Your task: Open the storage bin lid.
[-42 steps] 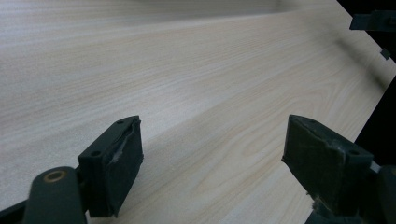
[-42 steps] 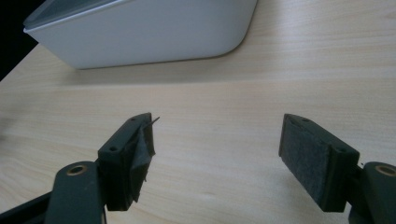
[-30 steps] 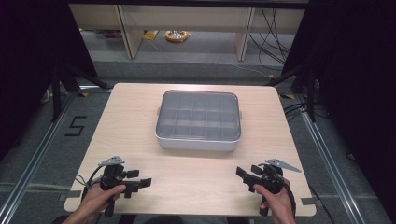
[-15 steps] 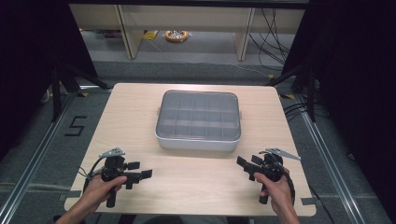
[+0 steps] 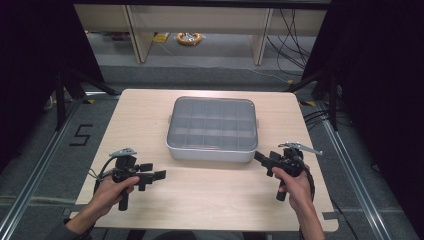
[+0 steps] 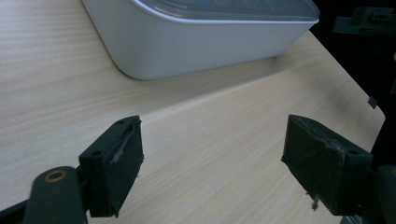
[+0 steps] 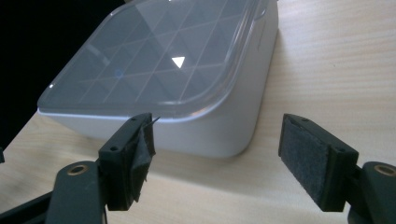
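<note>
High view: lidded box (image 5: 212,130) sits mid-table (image 5: 140,115), my left gripper (image 5: 152,176) and right gripper (image 5: 263,159) both gape wide, empty; looks rigid, smooth plastic, likely slippery, so grip lid rim corners.

Right gripper (image 7: 215,158) low over the pale wood worktop (image 7: 336,70), its two black fingers (image 7: 128,161) spread wide with nothing between them. Just ahead sits a white box (image 7: 210,126) with rounded corners, its near corner framed in the gap. A clear lid (image 7: 154,60) covers it, a grid of compartments showing through, with a bright triangular glint on top. The left pad looks frayed.
</note>
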Available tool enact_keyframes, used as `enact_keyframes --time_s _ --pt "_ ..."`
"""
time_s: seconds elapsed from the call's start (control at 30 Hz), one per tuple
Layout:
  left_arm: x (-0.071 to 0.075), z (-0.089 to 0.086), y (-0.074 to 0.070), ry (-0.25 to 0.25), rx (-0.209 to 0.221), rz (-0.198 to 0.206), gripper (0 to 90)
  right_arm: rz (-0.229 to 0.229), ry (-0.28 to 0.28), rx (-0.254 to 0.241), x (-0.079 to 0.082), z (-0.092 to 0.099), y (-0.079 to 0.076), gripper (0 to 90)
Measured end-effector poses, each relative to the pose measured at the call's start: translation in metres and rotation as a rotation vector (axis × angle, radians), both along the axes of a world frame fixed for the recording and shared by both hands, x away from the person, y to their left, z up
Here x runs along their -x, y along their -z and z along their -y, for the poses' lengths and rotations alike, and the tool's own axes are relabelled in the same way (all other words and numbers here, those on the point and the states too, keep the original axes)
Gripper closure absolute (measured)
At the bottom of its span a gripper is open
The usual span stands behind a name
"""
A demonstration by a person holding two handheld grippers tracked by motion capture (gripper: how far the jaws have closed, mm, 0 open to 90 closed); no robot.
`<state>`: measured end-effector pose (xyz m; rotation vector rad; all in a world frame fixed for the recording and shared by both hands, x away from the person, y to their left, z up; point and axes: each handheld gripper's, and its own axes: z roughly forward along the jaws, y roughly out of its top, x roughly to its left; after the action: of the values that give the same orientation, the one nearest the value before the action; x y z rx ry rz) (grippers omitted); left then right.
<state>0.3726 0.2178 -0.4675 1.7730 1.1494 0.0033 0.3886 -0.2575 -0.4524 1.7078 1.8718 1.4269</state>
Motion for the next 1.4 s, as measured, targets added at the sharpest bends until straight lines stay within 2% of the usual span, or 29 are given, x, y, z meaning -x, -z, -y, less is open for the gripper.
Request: enact_keyframes --time_s 0.13,0.17,0.23,0.27,0.33,0.37,0.4,0.43,0.5,0.53,0.57,0.6,0.67,0.7,0.73,0.8,0.83,0.9,0.97,1.0,1.07,1.1,1.13,1.17,1.2,1.27,1.3,1.33,1.4 --pt "-0.007 0.001 -0.004 -0.005 0.007 0.002 19.5 -0.031 0.016 -0.030 -0.005 -0.003 -0.004 27.9" --pt "-0.013 0.001 -0.007 -0.009 0.043 -0.021 19.7 -0.003 0.008 0.000 -0.012 0.000 -0.002 28.2" --pt "-0.017 0.001 -0.010 -0.014 0.031 -0.004 19.8 0.003 0.016 0.009 -0.015 0.001 -0.001 28.3" --pt "-0.022 0.001 -0.013 -0.033 0.028 0.004 20.1 -0.033 0.041 -0.024 -0.020 -0.001 -0.003 29.1" --pt "-0.026 0.000 -0.015 -0.034 0.039 0.001 20.1 -0.040 0.037 -0.041 -0.020 -0.001 -0.004 29.3" --pt "-0.030 0.000 -0.017 -0.040 0.037 0.007 20.1 0.001 0.032 -0.001 -0.026 0.002 -0.003 29.4" --pt "-0.033 0.000 -0.019 -0.048 0.027 0.012 20.2 -0.026 0.049 -0.041 -0.028 -0.001 -0.006 29.6" --pt "-0.035 0.001 -0.020 -0.057 0.035 0.014 20.2 0.000 0.038 -0.032 -0.032 0.001 -0.006 30.1" --pt "-0.044 0.004 -0.020 -0.052 0.026 0.010 20.2 -0.011 0.063 -0.069 -0.040 0.000 -0.010 31.1" --pt "-0.047 0.005 -0.020 -0.055 0.019 0.012 20.2 -0.052 0.071 -0.111 -0.039 -0.003 -0.013 31.5" --pt "-0.047 0.005 -0.020 -0.055 0.019 0.012 20.3 -0.052 0.071 -0.111 -0.039 -0.003 -0.013 31.5" --pt "-0.051 0.007 -0.020 -0.059 0.021 0.012 20.3 -0.012 0.061 -0.080 -0.044 -0.001 -0.012 31.7" --pt "-0.056 0.008 -0.020 -0.069 0.029 0.008 20.2 0.015 0.057 -0.057 -0.050 0.001 -0.011 32.2" --pt "-0.058 0.010 -0.020 -0.080 0.020 0.010 20.3 -0.004 0.061 -0.093 -0.050 0.000 -0.012 32.3" --pt "-0.060 0.010 -0.020 -0.076 0.013 0.009 20.3 -0.087 0.099 -0.145 -0.050 -0.004 -0.015 32.3" --pt "-0.065 0.012 -0.021 -0.082 0.017 0.013 20.3 -0.062 0.092 -0.127 -0.052 -0.002 -0.013 32.3" --pt "-0.070 0.013 -0.023 -0.091 -0.005 0.033 20.3 -0.063 0.094 -0.125 -0.054 -0.003 -0.012 32.4" --pt "-0.077 0.015 -0.025 -0.110 -0.031 0.057 20.9 0.007 0.057 -0.072 -0.061 0.003 -0.006 32.4" --pt "-0.091 0.017 -0.027 -0.122 -0.038 0.061 21.6 -0.102 0.119 -0.157 -0.062 -0.005 -0.011 32.3" --pt "-0.096 0.018 -0.027 -0.127 -0.040 0.060 21.6 -0.092 0.111 -0.151 -0.064 -0.004 -0.010 32.4" --pt "-0.105 0.020 -0.028 -0.131 -0.043 0.055 21.7 0.008 0.074 -0.070 -0.074 0.001 -0.004 32.4" --pt "-0.110 0.022 -0.027 -0.135 -0.036 0.054 21.7 0.013 0.076 -0.070 -0.076 0.001 -0.004 32.5" --pt "-0.110 0.022 -0.027 -0.135 -0.036 0.054 21.7 -0.043 0.101 -0.118 -0.075 -0.003 -0.008 32.5" --pt "-0.114 0.023 -0.026 -0.131 -0.038 0.047 21.7 -0.043 0.101 -0.118 -0.075 -0.003 -0.008 32.5" --pt "-0.120 0.024 -0.024 -0.144 -0.044 0.052 21.7 0.009 0.084 -0.071 -0.081 0.001 -0.005 32.5" --pt "-0.132 0.024 -0.022 -0.144 -0.044 0.044 22.1 -0.029 0.102 -0.119 -0.085 -0.002 -0.007 32.5" --pt "-0.137 0.025 -0.021 -0.154 -0.030 0.033 22.2 0.022 0.082 -0.076 -0.091 0.002 -0.003 32.5" --pt "-0.141 0.025 -0.020 -0.158 -0.015 0.023 22.4 -0.025 0.106 -0.123 -0.090 -0.002 -0.005 32.5" --pt "-0.147 0.026 -0.020 -0.164 -0.019 0.023 22.9 -0.026 0.105 -0.119 -0.094 -0.002 -0.005 32.9"
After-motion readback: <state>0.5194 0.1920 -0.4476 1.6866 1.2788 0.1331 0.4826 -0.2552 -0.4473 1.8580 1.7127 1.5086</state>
